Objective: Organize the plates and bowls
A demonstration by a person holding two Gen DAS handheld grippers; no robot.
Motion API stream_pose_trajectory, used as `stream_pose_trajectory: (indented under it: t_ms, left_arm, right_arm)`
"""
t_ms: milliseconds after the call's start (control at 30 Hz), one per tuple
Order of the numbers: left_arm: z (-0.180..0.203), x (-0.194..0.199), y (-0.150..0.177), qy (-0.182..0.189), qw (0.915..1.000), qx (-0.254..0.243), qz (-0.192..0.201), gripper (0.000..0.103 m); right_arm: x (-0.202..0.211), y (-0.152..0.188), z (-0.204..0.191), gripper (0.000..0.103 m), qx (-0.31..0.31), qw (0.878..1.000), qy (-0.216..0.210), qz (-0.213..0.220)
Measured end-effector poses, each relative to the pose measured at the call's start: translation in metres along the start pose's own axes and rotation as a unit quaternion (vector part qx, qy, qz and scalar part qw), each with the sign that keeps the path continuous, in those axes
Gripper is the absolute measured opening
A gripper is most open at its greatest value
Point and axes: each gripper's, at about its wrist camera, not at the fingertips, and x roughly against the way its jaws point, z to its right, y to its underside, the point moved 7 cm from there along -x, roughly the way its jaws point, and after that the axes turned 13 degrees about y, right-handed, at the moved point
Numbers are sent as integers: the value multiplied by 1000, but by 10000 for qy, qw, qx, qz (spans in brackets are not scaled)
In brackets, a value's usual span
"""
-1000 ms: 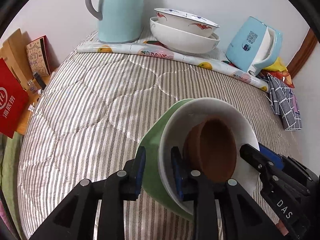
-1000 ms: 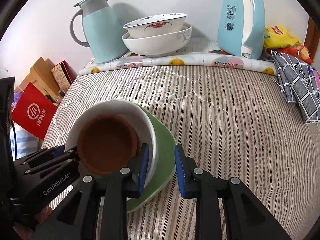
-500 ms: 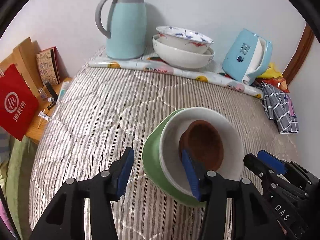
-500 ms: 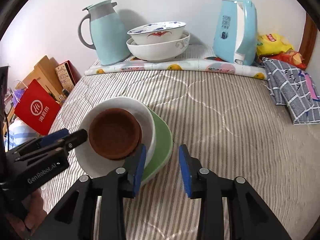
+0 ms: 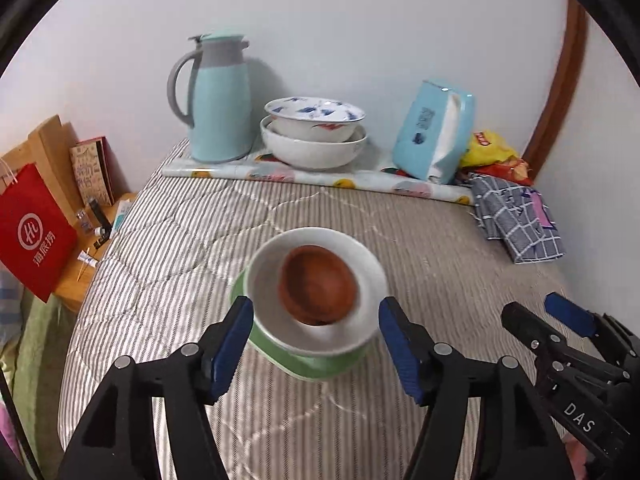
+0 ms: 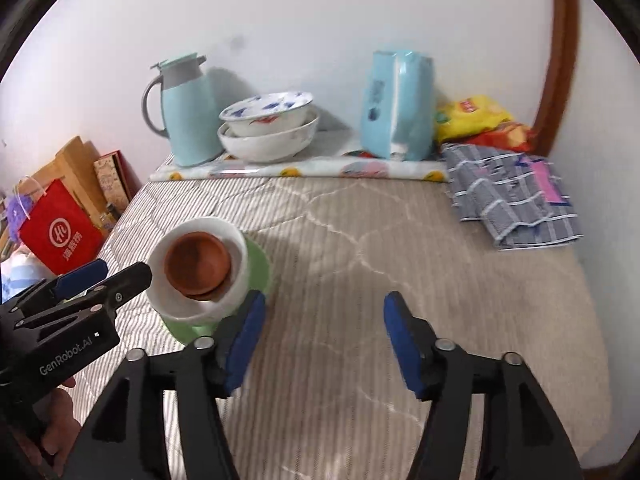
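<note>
A brown bowl (image 5: pixel 318 290) sits inside a white bowl (image 5: pixel 316 332), which sits on a green plate (image 5: pixel 316 364) on the striped bed cover. The same stack shows in the right wrist view, with the brown bowl (image 6: pixel 197 266), white bowl (image 6: pixel 236 240) and green plate (image 6: pixel 260 270). My left gripper (image 5: pixel 316 344) is open, its jaws wide on either side of the stack and apart from it. My right gripper (image 6: pixel 324 340) is open and empty, to the right of the stack. Two larger white bowls (image 5: pixel 314 136) are nested at the back by the wall.
A teal thermos jug (image 5: pixel 216 100) and a blue tissue pack (image 5: pixel 434 132) stand at the back on a rolled patterned mat (image 5: pixel 320 176). A checked cloth (image 5: pixel 516 216) and snack bags (image 5: pixel 492 152) lie at the right. A red bag (image 5: pixel 32 232) stands left of the bed.
Both grippers have let go of the stack, opened wide and pulled back from it. The stack now rests level on the bed cover.
</note>
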Motion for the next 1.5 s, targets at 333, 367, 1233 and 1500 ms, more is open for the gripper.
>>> stream_pose_trajectory:
  t_ms: [333,367,1233,1500]
  left_arm:
    - [49,33,12,21,9991,-275,322,85]
    - [53,35,13,32,9991,-270,329,87]
    - [84,63,36,-113,9983,-384,425,95]
    - [83,65,37,-103,9983,-364,439,95]
  right_arm:
    - [39,14,46,65,-255,9994,143,209]
    - [42,16,51,67,-301,9992,153,218]
    - [76,48,93,98,-430,9965,501,505]
    - [79,50,92,98,-402,9966,492,515]
